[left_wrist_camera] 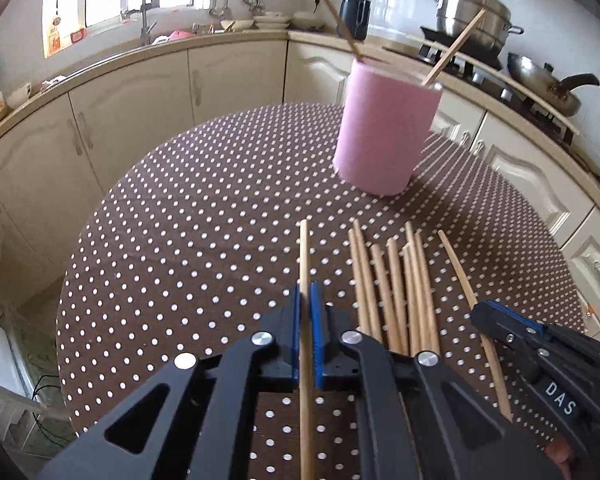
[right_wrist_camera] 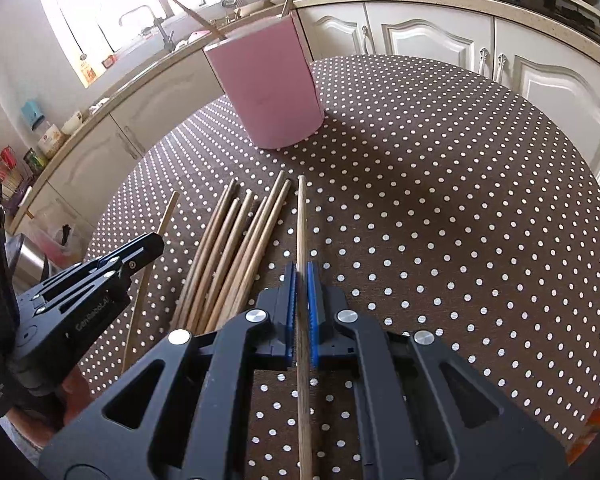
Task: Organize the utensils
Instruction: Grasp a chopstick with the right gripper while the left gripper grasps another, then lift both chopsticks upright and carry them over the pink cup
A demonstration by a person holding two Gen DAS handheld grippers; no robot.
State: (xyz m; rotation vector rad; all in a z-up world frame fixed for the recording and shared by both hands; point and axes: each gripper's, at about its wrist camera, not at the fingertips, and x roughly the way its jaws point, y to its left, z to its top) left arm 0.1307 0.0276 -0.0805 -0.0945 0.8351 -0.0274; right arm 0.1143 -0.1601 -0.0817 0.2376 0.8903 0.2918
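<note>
A pink cup (left_wrist_camera: 384,124) stands on the dotted table with two chopsticks (left_wrist_camera: 454,48) leaning in it; it also shows in the right wrist view (right_wrist_camera: 270,88). Several wooden chopsticks (left_wrist_camera: 396,288) lie in a loose pile on the table, seen too in the right wrist view (right_wrist_camera: 236,252). My left gripper (left_wrist_camera: 309,292) is shut on one chopstick (left_wrist_camera: 304,252), left of the pile. My right gripper (right_wrist_camera: 300,272) is shut on another chopstick (right_wrist_camera: 301,220), right of the pile. Each gripper shows in the other's view: the right (left_wrist_camera: 500,320), the left (right_wrist_camera: 140,252).
The round table has a brown cloth with white dots (right_wrist_camera: 440,200). Cream kitchen cabinets (left_wrist_camera: 140,100) curve behind it, with a sink and tap (left_wrist_camera: 140,8) at the left and pots on a stove (left_wrist_camera: 476,16) at the right.
</note>
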